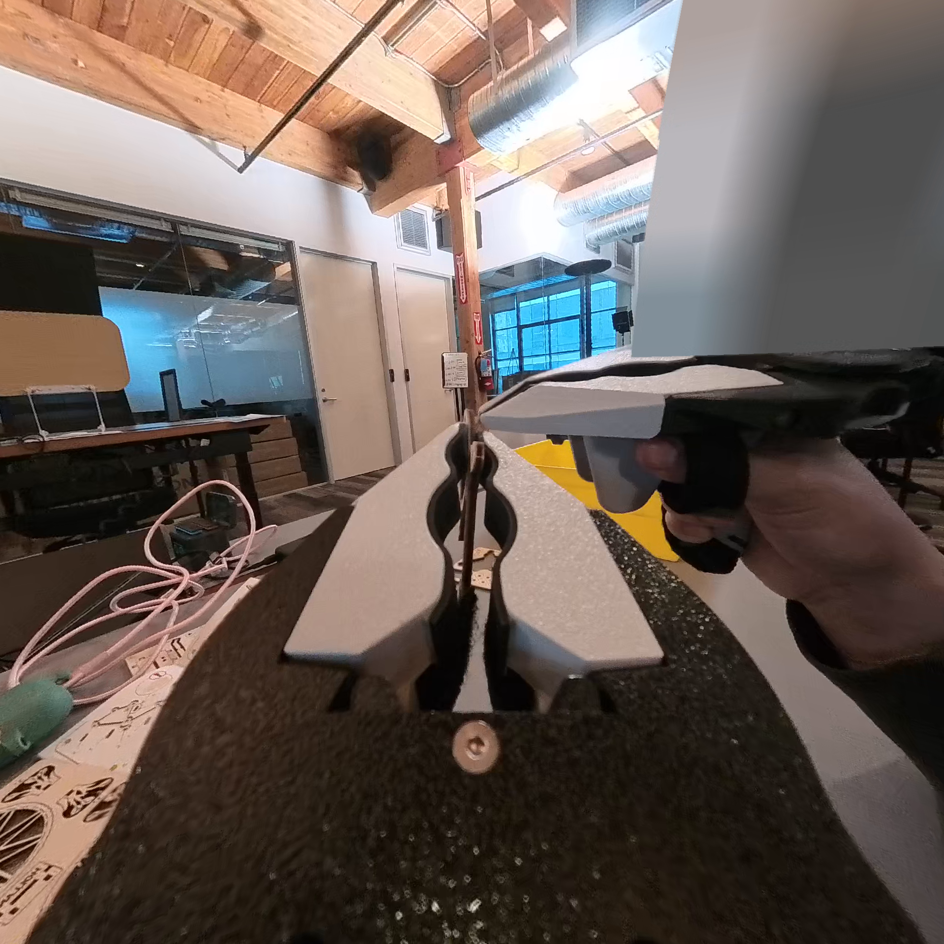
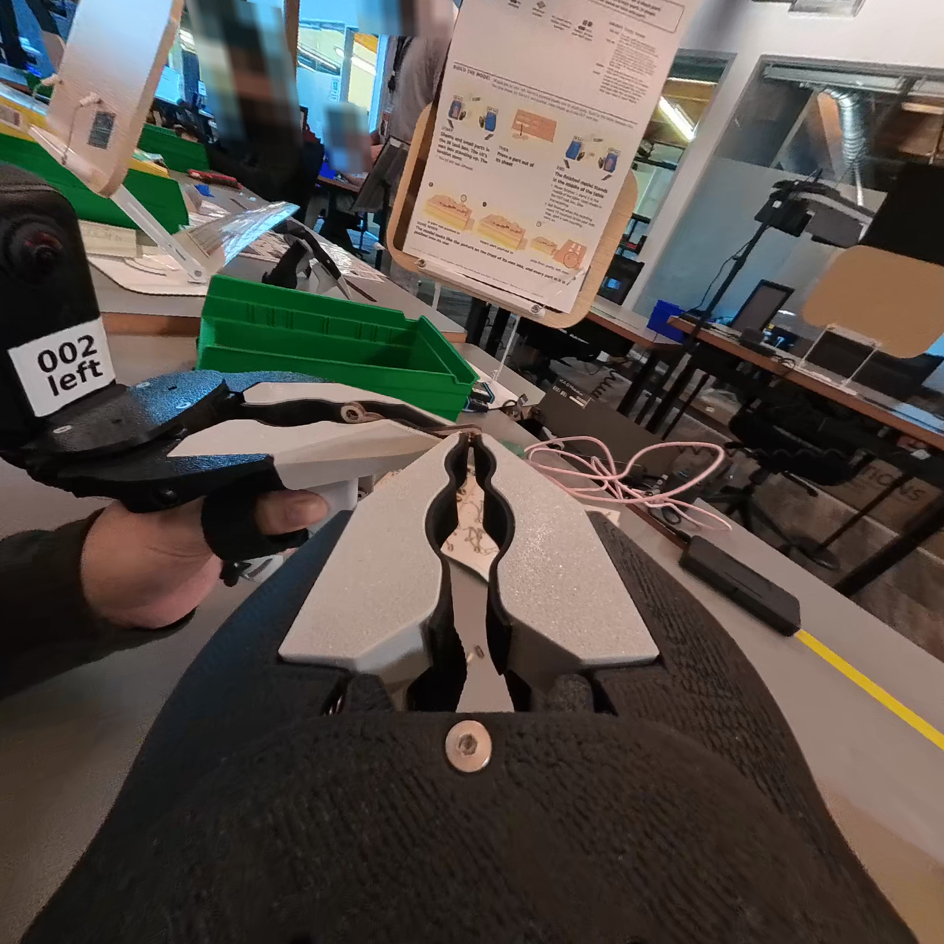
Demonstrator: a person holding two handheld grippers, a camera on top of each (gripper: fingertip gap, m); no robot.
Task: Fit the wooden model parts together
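My left gripper (image 1: 471, 434) is shut on a thin flat wooden part (image 1: 467, 511), seen edge-on between its pads and held above the table. In the right wrist view the left gripper (image 2: 449, 426) reaches in from the left, and the part (image 2: 352, 411) lies flat in its jaws, with a round hole showing. The part's end sticks out past the fingertips. My right gripper (image 2: 469, 438) is shut, its tips pinching that protruding end. In the left wrist view the right gripper (image 1: 485, 416) comes in from the right and meets the part's top end.
A green bin (image 2: 332, 347) stands beyond the left gripper and a yellow bin (image 1: 557, 475) beyond the right gripper. A pink cable (image 1: 194, 551), punched wooden sheets (image 1: 46, 817), loose wooden parts (image 1: 480, 567) and a black box (image 2: 740, 582) lie on the table. An instruction sheet (image 2: 536, 153) stands behind. Less than 4 cm separates the two grippers' tips.
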